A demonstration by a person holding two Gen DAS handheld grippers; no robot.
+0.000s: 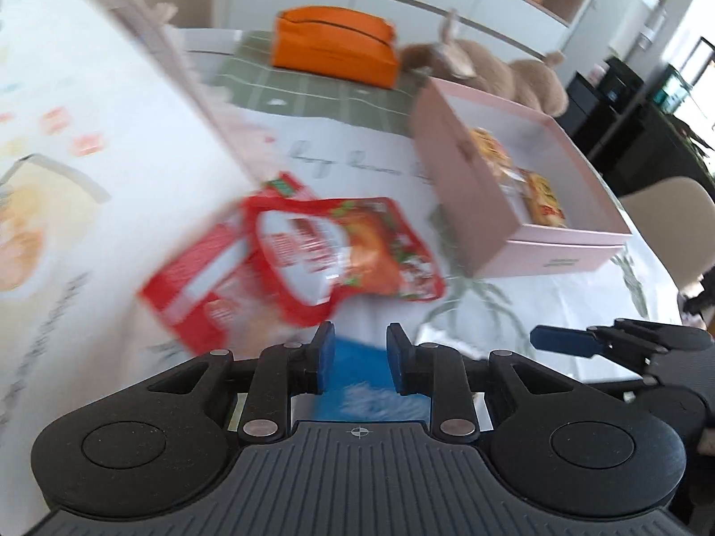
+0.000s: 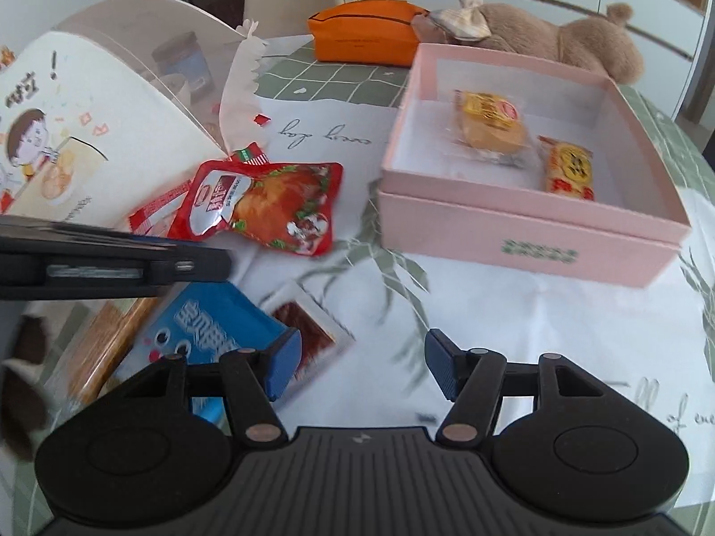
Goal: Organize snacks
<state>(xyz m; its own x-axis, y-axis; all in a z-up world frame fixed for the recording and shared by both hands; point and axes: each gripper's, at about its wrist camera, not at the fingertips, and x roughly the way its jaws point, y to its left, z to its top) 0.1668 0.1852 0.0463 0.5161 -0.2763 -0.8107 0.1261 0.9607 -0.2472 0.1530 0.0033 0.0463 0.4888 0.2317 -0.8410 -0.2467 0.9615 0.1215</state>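
A pink box stands open on the table at the right, with two yellow snack packs inside; it also shows in the left wrist view. A red chicken snack pouch lies on the table left of the box and shows blurred in the left wrist view. A blue snack pack and a small clear packet lie nearer. My left gripper hangs over the blue pack, jaws partly apart. My right gripper is open and empty above the tablecloth.
A white printed bag and a clear lid stand at the left. An orange pouch and a brown plush toy lie at the back. The left gripper's body crosses the right wrist view at the left.
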